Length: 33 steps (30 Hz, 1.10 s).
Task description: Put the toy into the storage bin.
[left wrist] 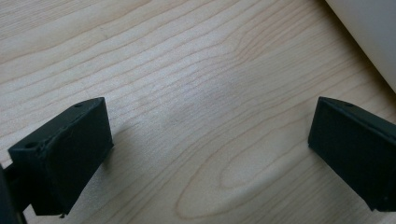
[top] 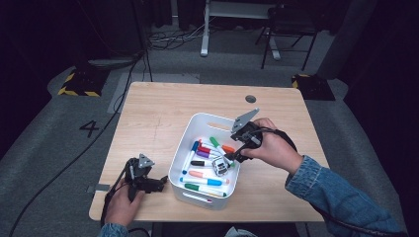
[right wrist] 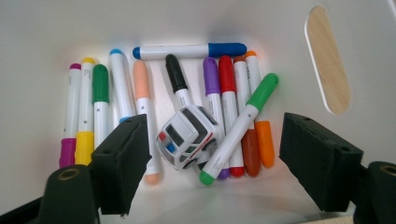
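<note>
High view: my right tool [top: 231, 158] hangs open over the white bin [top: 184, 148], nearer the toy car [top: 221, 166] than my left tool [top: 160, 183] resting on the bench [top: 153, 113]. Left gripper view: its jaws gape empty over bare wood. Right gripper view: the toy car [right wrist: 189, 136] lies between my spread, empty jaws atop the markers [right wrist: 140, 88], long axis diagonal.

Right gripper [top: 231, 159] hovers over toy car [top: 221, 166] in bin [top: 197, 123].

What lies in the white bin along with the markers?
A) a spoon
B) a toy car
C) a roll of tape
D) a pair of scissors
B: a small white toy car sits on the markers in the bin, between the right gripper's open jaws.
</note>
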Available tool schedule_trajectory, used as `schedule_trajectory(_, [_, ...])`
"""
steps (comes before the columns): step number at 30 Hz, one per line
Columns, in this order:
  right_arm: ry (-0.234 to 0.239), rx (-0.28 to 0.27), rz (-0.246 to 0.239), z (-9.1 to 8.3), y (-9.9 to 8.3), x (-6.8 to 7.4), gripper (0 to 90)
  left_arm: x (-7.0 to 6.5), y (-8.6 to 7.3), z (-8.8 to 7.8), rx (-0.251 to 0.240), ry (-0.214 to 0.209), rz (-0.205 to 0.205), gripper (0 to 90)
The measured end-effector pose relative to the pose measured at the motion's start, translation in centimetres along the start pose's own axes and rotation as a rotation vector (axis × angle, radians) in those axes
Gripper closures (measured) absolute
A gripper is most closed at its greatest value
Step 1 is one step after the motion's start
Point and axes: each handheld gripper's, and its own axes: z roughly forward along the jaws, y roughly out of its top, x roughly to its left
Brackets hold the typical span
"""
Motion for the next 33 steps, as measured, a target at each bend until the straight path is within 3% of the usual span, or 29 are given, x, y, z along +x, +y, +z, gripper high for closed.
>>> schedule_trajectory(8, [-0.046, -0.104, 0.009, -3.1, -0.5, -0.2, 26.6, 0.0, 0.0, 0.0, -0.001, 0.000, 0.000, 0.0])
schedule_trajectory(12, [-0.076, -0.144, 0.039, -4.8, -1.5, -0.7, 26.8, 0.0, 0.0, 0.0, 0.000, 0.000, 0.000, 0.0])
schedule_trajectory(24, [-0.145, -0.185, 0.171, -7.4, -6.6, -2.6, 27.9, 0.0, 0.0, 0.0, 0.000, 0.000, 0.000, 0.0])
schedule_trajectory(33, [-0.202, -0.181, 0.259, -8.8, -10.9, -3.7, 28.1, 0.0, 0.0, 0.0, 0.000, 0.000, 0.000, 0.0])
